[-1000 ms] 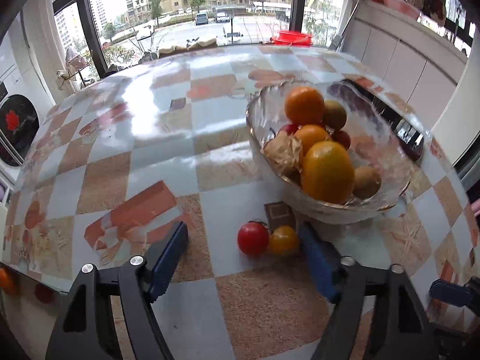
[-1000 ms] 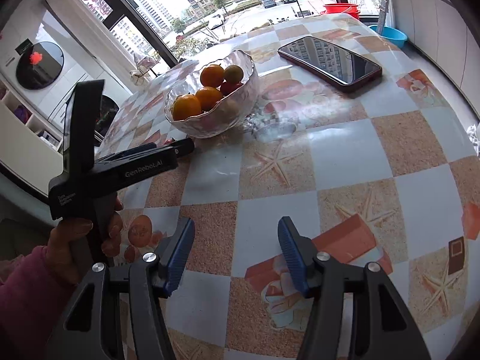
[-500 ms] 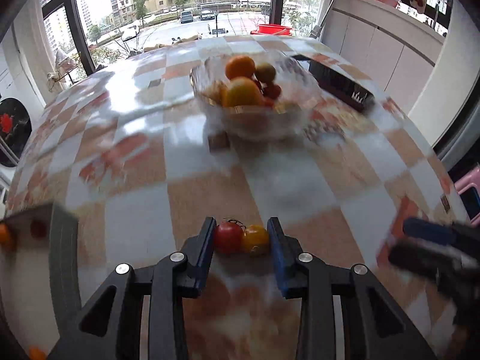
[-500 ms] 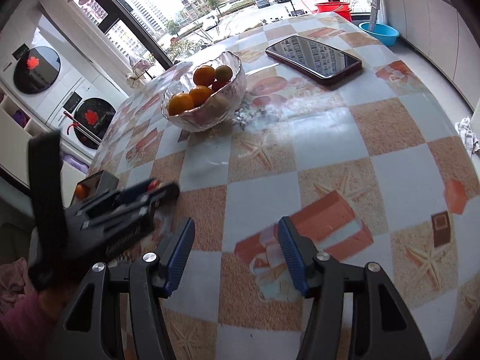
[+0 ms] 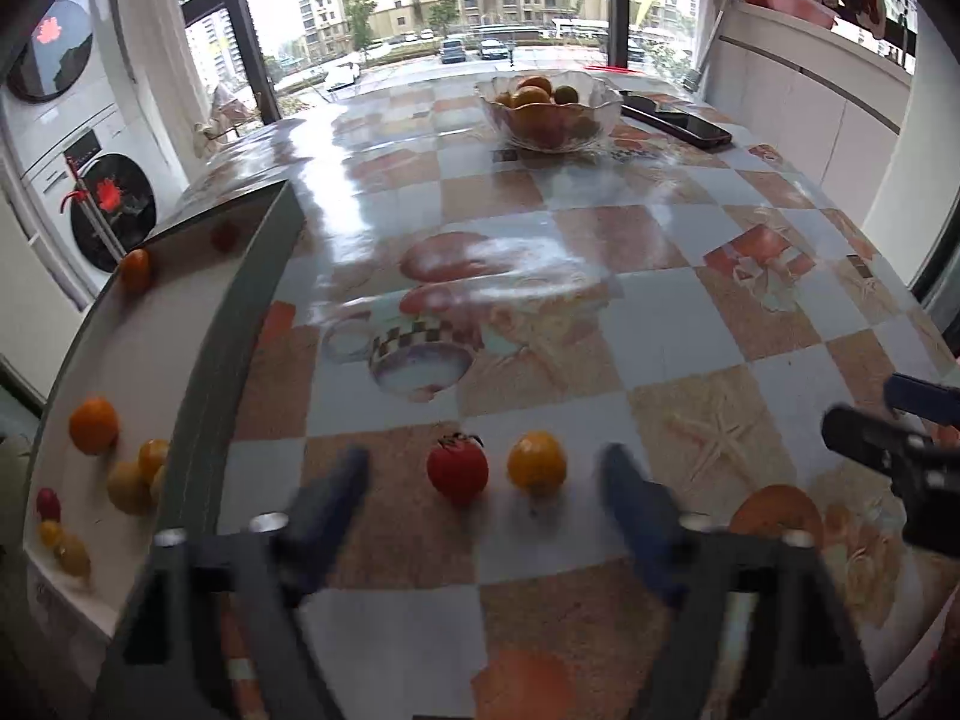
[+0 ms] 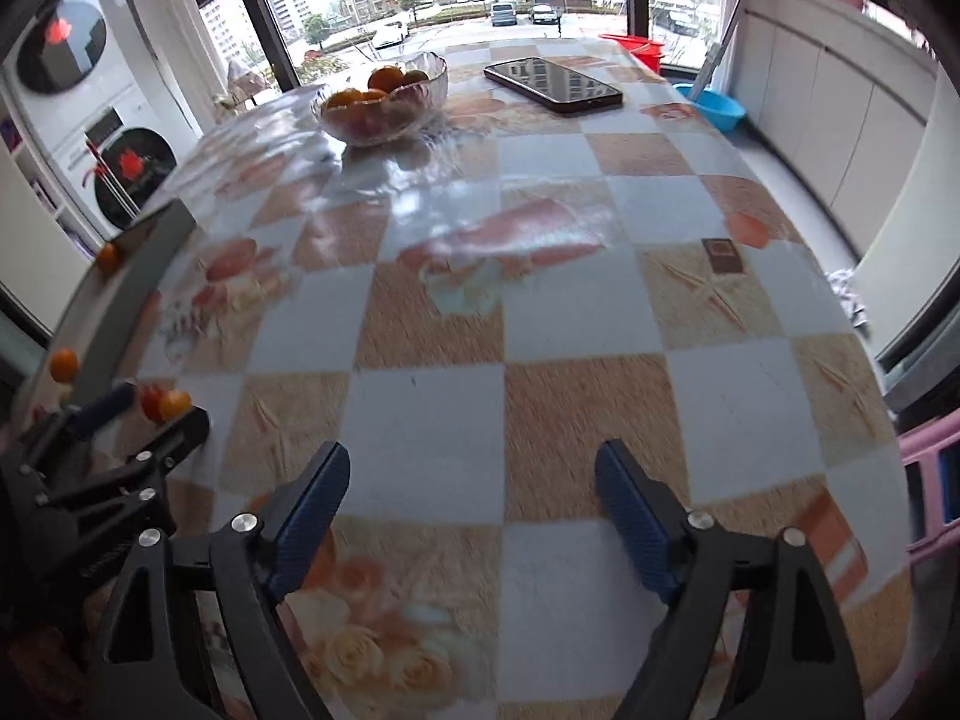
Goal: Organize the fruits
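A red tomato (image 5: 457,468) and a yellow tomato (image 5: 536,461) lie side by side on the tablecloth, between and just ahead of my open left gripper (image 5: 480,498), whose fingers are blurred. They also show small in the right wrist view (image 6: 163,403). A glass bowl (image 5: 549,105) of oranges and other fruit stands far back on the table; it also shows in the right wrist view (image 6: 384,99). My right gripper (image 6: 471,510) is open and empty over bare tablecloth.
A grey-rimmed tray (image 5: 240,324) with several small fruits sits at the table's left edge. A black phone (image 6: 552,84) lies at the back right. The right gripper's body shows at the left view's right edge (image 5: 888,450).
The left gripper carried the two tomatoes back to the near table edge, then opened and let them go. The bowl is now far away. The right gripper pulled back a little.
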`<move>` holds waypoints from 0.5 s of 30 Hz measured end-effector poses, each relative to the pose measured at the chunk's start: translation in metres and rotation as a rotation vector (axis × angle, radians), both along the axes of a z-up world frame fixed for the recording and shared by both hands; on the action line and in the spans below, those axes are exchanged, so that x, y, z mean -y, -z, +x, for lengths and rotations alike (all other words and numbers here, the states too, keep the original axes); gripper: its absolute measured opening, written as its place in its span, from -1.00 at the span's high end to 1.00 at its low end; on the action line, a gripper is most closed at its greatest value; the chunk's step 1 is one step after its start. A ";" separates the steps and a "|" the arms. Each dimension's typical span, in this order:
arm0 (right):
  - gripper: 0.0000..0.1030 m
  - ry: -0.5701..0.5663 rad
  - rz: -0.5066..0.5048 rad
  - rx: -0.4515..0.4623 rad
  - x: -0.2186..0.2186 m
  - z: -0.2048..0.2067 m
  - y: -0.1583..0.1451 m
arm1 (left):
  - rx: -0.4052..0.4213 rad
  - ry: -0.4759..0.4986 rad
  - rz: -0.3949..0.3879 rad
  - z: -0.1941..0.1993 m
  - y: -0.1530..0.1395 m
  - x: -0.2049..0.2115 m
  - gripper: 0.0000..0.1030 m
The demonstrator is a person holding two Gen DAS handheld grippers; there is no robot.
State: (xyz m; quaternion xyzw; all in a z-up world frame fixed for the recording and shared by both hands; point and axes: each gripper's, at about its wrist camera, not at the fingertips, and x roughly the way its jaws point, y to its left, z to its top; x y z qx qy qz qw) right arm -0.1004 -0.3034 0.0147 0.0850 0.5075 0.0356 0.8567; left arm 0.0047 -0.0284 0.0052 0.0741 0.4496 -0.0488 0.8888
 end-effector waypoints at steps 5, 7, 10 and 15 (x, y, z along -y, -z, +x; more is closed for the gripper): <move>-0.99 -0.003 -0.134 0.029 -0.007 -0.014 0.009 | 0.002 -0.013 -0.057 -0.011 0.006 -0.011 -0.74; -0.99 0.007 -0.124 0.039 -0.005 -0.015 0.010 | -0.019 -0.025 -0.082 -0.012 0.007 -0.015 -0.75; -0.99 0.012 -0.129 0.036 -0.004 -0.014 0.010 | -0.033 -0.021 -0.090 -0.018 0.007 -0.018 -0.75; -0.99 0.011 -0.131 0.036 -0.002 -0.015 0.010 | -0.038 -0.041 -0.095 -0.024 0.012 -0.025 -1.00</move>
